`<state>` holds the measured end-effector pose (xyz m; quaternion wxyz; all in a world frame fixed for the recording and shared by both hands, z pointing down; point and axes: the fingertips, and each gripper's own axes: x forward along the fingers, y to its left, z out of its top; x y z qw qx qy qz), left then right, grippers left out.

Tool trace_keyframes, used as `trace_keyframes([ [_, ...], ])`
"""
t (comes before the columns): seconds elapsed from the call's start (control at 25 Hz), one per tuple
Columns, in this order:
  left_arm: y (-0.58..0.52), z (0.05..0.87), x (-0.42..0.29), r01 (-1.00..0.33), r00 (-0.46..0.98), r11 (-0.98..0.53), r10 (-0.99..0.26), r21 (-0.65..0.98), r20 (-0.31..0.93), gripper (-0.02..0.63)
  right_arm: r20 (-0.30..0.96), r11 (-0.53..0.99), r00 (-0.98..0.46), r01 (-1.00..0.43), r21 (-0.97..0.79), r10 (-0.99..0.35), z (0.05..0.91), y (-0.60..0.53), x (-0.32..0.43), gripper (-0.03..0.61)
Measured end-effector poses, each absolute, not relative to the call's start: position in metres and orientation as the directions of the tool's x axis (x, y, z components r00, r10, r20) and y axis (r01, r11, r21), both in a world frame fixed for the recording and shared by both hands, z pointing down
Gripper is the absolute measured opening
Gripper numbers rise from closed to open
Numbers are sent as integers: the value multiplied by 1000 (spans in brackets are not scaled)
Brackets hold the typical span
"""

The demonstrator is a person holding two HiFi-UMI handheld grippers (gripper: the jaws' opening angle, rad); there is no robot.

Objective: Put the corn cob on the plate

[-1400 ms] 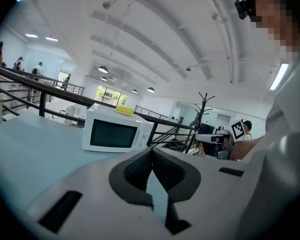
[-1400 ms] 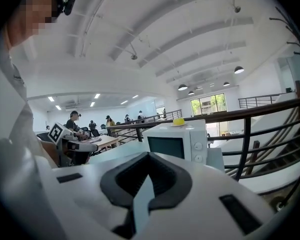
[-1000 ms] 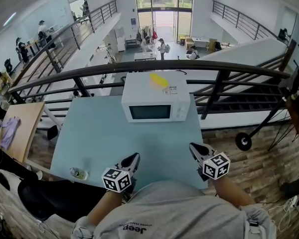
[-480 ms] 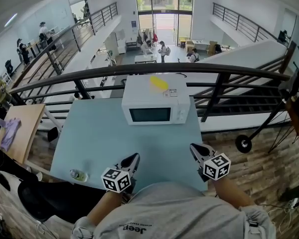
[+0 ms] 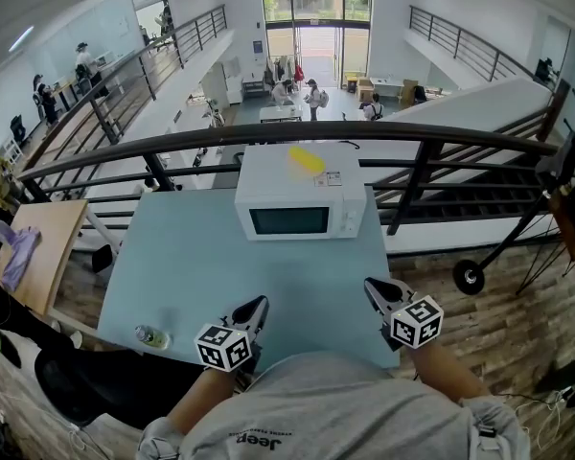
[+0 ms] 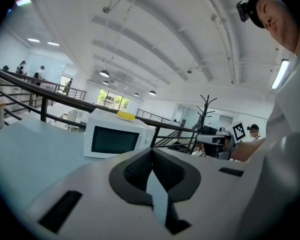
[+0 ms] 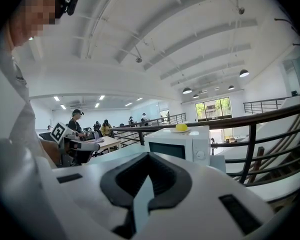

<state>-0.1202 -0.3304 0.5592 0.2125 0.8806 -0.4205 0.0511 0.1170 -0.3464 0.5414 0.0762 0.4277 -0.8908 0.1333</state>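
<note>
The left gripper (image 5: pixel 256 304) and right gripper (image 5: pixel 377 287) are held closed, empty; the corn cob (image 5: pixel 306 157) could be nudged off the far microwave (image 5: pixel 300 199).

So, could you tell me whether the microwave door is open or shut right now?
Shut: the microwave door lies flush with the front panel in the head view and in both gripper views.

Yellow corn cob (image 5: pixel 306 157), white microwave (image 5: pixel 300 188), pale blue table (image 5: pixel 192 266), black railing (image 5: pixel 383 126), grey shirt (image 5: pixel 335 405).
</note>
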Motion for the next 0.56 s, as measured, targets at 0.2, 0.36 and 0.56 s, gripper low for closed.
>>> trace_keyframes([
  [0.2,-332,558,-121,-765,639,-555,-721,327,270,17,246,601,-625,-780,-172,-741,542,-348,118,15],
  [0.36,-333,558,-121,-764,640,-557,-721,326,267,17,245,604,-628,-778,-173,-739,543,-348,117,15],
  [0.56,-333,561,-120,-764,640,-557,-719,325,273,17,245,607,-630,-776,-173,-737,544,-348,117,16],
])
